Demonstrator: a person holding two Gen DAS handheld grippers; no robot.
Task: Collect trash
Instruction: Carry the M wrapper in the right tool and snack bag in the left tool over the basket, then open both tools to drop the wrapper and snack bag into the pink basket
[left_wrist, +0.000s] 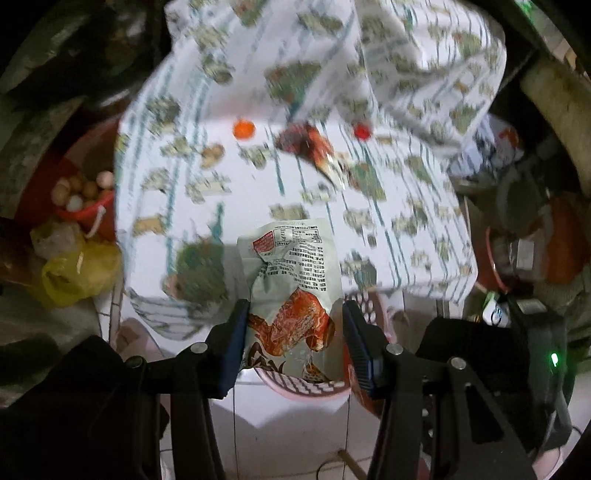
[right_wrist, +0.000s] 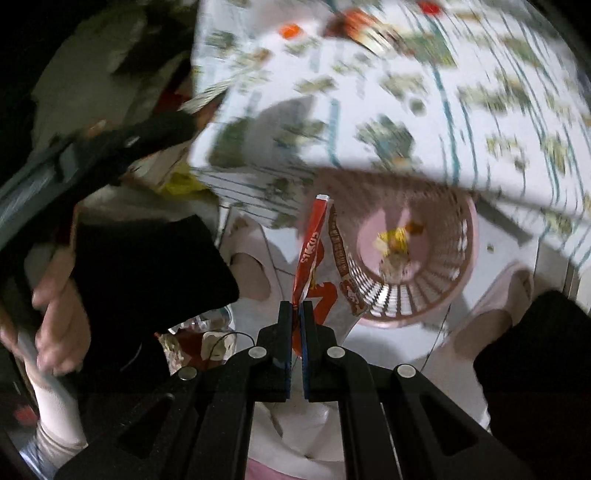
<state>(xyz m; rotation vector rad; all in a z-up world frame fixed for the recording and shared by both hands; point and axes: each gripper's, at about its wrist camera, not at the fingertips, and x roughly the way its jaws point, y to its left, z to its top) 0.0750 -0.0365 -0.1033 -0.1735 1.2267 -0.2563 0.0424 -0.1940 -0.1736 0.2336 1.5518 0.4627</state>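
Trash in both tongs now: my left gripper (left_wrist: 293, 325) pinches a crumpled grey snack wrapper (left_wrist: 291, 288) across its width, and my right gripper (right_wrist: 295, 314) is clamped tight on a red and white packet (right_wrist: 314, 273) by its edge. Pink slatted basket (right_wrist: 436, 266) sits on the floor just below the table's patterned cloth (left_wrist: 229, 206), some scraps already inside. I'd bring each packet squarely over the rim before letting go, one at a time, since light wrappers drift.

Both wrist views look steeply down, sharing the pink basket (right_wrist: 424, 280).
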